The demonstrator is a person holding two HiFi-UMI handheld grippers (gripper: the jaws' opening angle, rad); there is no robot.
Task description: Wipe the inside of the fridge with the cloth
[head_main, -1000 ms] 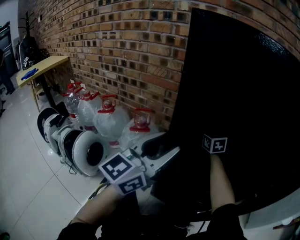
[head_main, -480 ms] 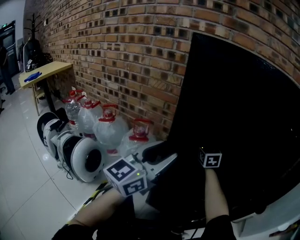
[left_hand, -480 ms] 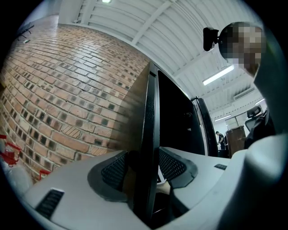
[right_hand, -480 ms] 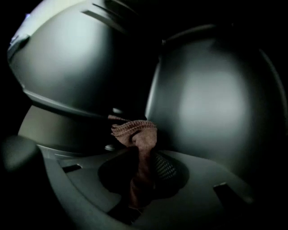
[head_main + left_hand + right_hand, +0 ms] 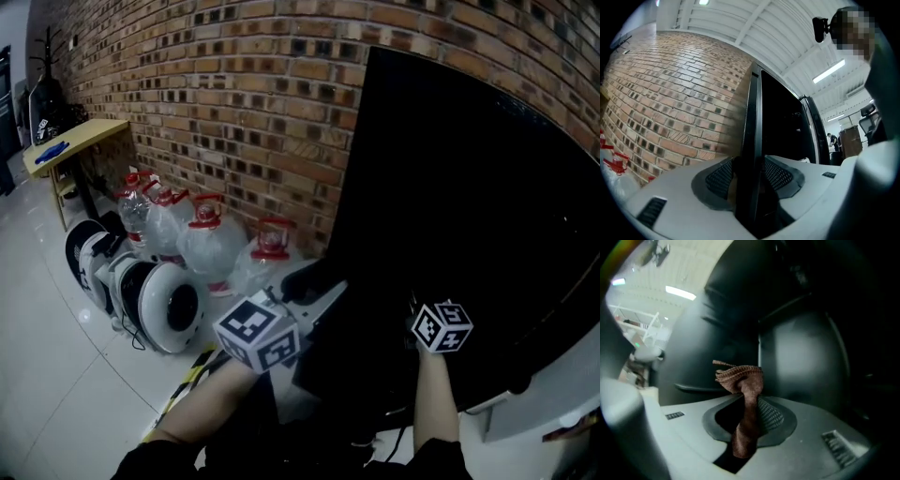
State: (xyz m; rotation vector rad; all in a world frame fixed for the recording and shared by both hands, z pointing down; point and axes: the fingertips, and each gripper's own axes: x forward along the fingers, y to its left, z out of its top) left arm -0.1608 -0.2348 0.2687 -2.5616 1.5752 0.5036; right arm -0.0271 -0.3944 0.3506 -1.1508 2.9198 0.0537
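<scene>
Inside the right hand-held gripper [image 5: 752, 414], pinched tight, brown cloth [image 5: 740, 376], bunched end up, before the dark fridge [image 5: 469, 206].

Brick wall [image 5: 234, 84] runs across back. Fridge door [image 5: 450, 187] stands at right, in front of wall. Water jugs [image 5: 211, 248] cluster on floor [image 5: 56, 394] at wall's foot, just left of door. Round wheeled units [image 5: 169, 305] lie on floor in front and left of jugs. Table [image 5: 75, 136] stands far left against wall, well apart from fridge. Cloth [image 5: 745, 399] sits between jaws of right gripper [image 5: 747, 416], fridge interior [image 5: 801, 357] behind it.
</scene>
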